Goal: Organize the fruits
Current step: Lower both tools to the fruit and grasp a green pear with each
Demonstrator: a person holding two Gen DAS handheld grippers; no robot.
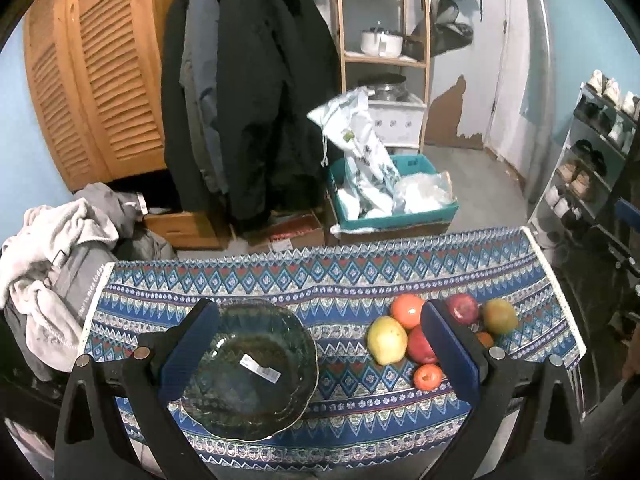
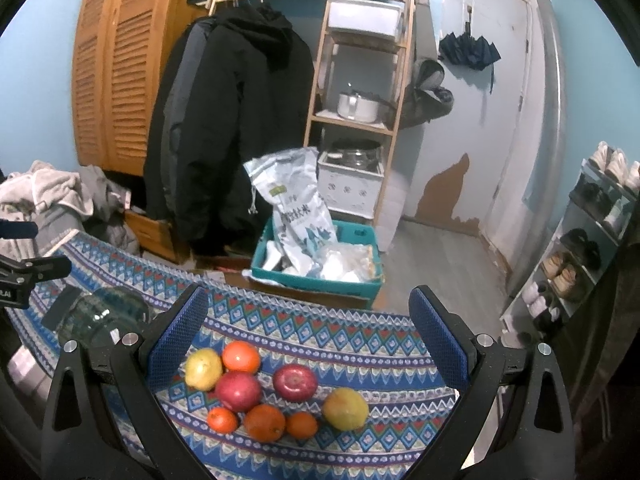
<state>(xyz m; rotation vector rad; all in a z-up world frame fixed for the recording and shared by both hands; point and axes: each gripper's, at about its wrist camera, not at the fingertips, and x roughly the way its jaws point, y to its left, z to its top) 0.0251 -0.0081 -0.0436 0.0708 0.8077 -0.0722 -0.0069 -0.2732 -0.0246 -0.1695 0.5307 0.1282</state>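
Note:
A dark green glass bowl (image 1: 250, 368) stands empty on the patterned blue tablecloth (image 1: 320, 284), between the fingers of my open left gripper (image 1: 320, 346), not gripped. To its right lies a cluster of fruit: a yellow pear (image 1: 386, 340), an orange (image 1: 407, 311), red apples (image 1: 420, 346), a small tangerine (image 1: 427, 377). In the right wrist view my open, empty right gripper (image 2: 308, 334) hovers over the same fruit: pear (image 2: 203, 369), red apples (image 2: 295, 382), oranges (image 2: 264, 422), yellow-green mango (image 2: 345, 408). The bowl (image 2: 106, 316) sits at the left.
The table's far edge drops to the floor, where a teal crate (image 1: 394, 204) with bags stands. Coats (image 1: 248, 112) hang behind, a wooden shelf (image 1: 384, 60) holds pots, laundry (image 1: 52, 264) is piled at left, a shoe rack (image 1: 592, 168) at right.

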